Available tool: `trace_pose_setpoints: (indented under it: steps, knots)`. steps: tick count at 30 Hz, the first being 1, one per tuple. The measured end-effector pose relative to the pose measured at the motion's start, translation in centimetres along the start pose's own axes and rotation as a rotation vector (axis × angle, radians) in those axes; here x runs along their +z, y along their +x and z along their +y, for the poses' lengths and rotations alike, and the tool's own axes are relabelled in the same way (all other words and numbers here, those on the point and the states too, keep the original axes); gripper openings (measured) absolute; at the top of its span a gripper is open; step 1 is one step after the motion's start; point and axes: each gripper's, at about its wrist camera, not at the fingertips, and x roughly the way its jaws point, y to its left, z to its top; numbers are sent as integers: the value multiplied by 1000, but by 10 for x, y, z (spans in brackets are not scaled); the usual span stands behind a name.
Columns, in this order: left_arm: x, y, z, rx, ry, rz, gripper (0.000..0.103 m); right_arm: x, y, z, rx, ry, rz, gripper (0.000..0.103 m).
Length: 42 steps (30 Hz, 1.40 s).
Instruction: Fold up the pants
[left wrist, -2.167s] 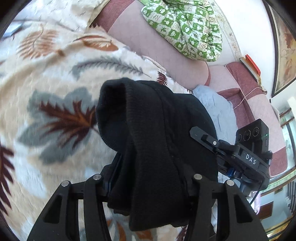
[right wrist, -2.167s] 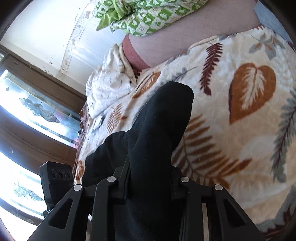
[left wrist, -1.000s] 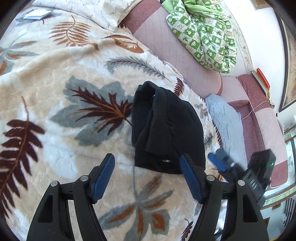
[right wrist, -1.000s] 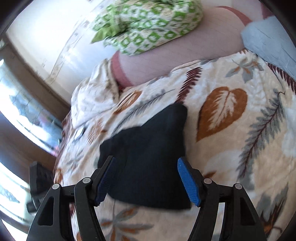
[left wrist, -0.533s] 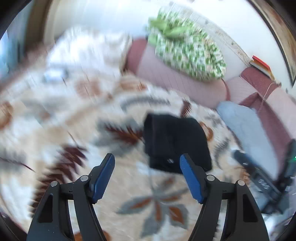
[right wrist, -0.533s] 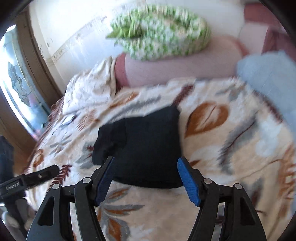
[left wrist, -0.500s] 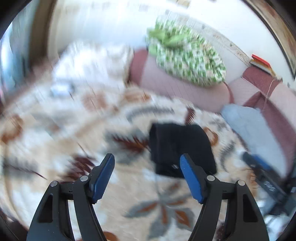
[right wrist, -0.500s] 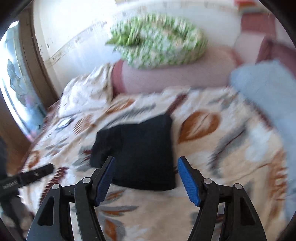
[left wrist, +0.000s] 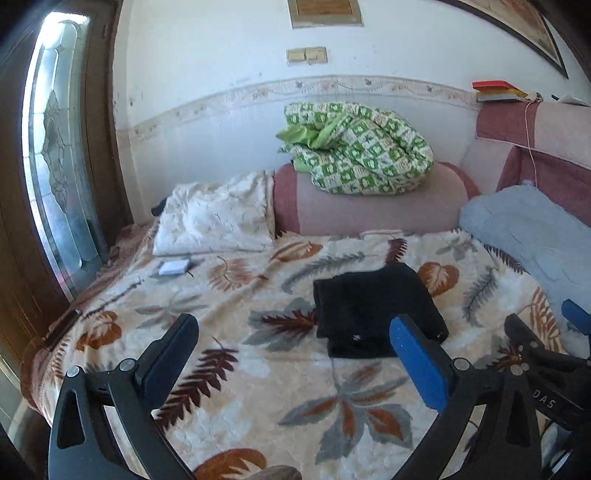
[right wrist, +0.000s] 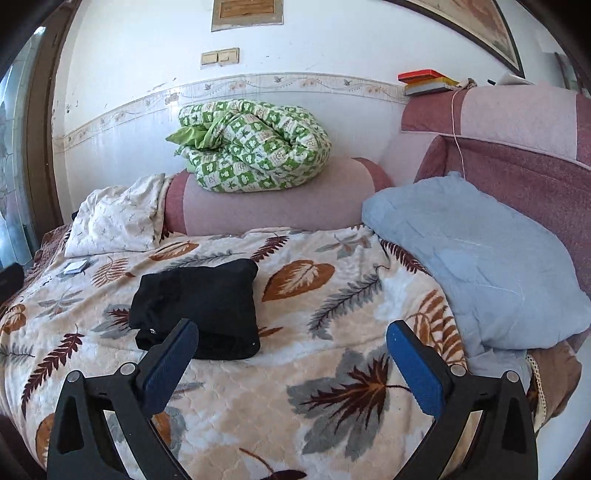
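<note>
Both my left gripper [left wrist: 293, 345] and right gripper [right wrist: 291, 349] hang spread wide, empty. Ahead of them the black pants [left wrist: 375, 308] lie folded into a soft knit rectangle on the plush leaf-patterned blanket [right wrist: 332, 398].

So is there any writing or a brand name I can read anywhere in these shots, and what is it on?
"DAS": white letters on the black body of the right gripper, seen at the edge of the left wrist view.
Small white marks on the folded black pants: too small to read.
Framed plaque high on the wall: too blurred to read.
Red book on the headboard: no legible text.
</note>
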Motion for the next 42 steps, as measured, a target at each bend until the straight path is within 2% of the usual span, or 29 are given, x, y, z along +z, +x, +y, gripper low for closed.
trace_pose_setpoints:
  steps: [1,4,8,15,23,32,42]
  knots:
    - [-5,9,-2,-29,-19,52,103,-1,1,2,8,-6,7,103]
    - [-19,27,-6,-56,-46,170,103,-8,10,7,26,-9,65,103]
    - [-30,38,-13,-57,-28,241,103,-24,27,9,62,19,173,103]
    - [-33,47,-18,-72,2,283,103,-35,38,18,71,-12,228,103]
    - [-42,66,-20,-94,-3,359,103,-43,56,18,81,17,307,103]
    - [-49,82,-18,-108,-17,419,103,-49,66,22,82,11,348,103]
    - [-51,86,-17,-108,-21,435,103,-52,69,25,71,-18,362,103]
